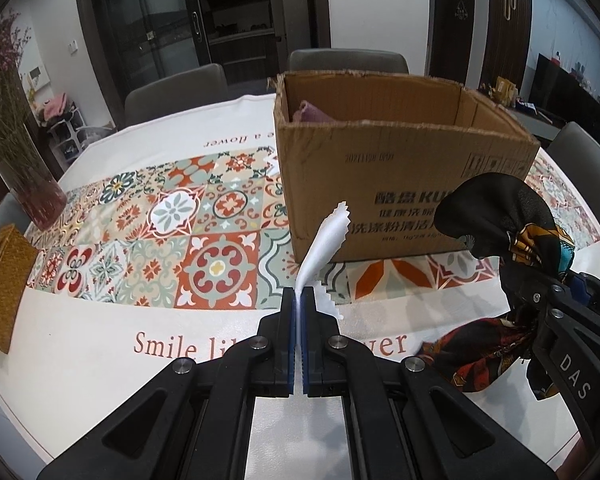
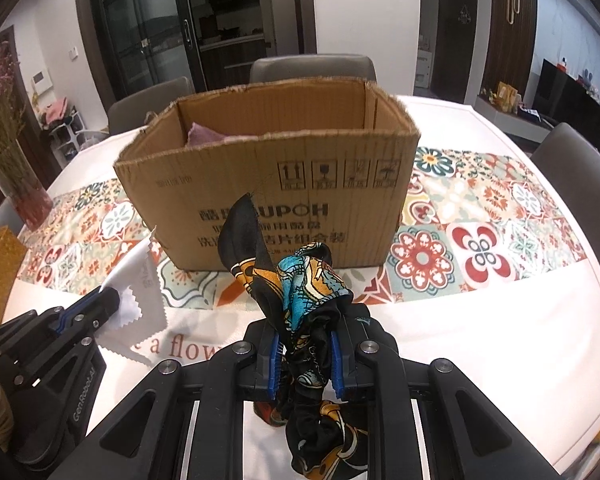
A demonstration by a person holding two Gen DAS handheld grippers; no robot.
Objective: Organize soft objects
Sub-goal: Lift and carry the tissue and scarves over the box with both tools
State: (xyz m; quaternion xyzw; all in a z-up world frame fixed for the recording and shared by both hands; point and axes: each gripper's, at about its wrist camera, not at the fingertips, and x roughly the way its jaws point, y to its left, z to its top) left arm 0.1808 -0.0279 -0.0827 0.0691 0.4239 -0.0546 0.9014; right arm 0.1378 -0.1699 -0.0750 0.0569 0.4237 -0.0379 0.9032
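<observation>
- I judged the step in hand to be the carry: each gripper held a soft item in front of the cardboard box (image 2: 268, 184), and neither item was yet over its open top.
- The left gripper (image 1: 299, 294) had its jaws pressed together on a white cloth (image 1: 320, 248) with zigzag-cut edges. The cloth ran straight through the closed jaws, one end standing up past the tips and a corner hanging beside them.
- The right gripper (image 2: 306, 344) had its jaws pinching a bunched patterned scarf (image 2: 300, 280) in black, teal and orange. The jaws stayed slightly apart around the wad. Part of the scarf rose above the tips, and a tail hung below them.
- The box stood toward the far middle of the desk (image 2: 480, 340), on the tiled band of the tablecloth. Something purple (image 2: 208, 136) already lay inside, at its far left corner.
- Both grippers sat near the desk's front edge, the left beside the right, both facing the box's near wall.
- The next move, as I judged it, called for lifting both items above the box's near rim, moving them over the opening, then letting go; the scarf's tail could catch on the rim.
</observation>
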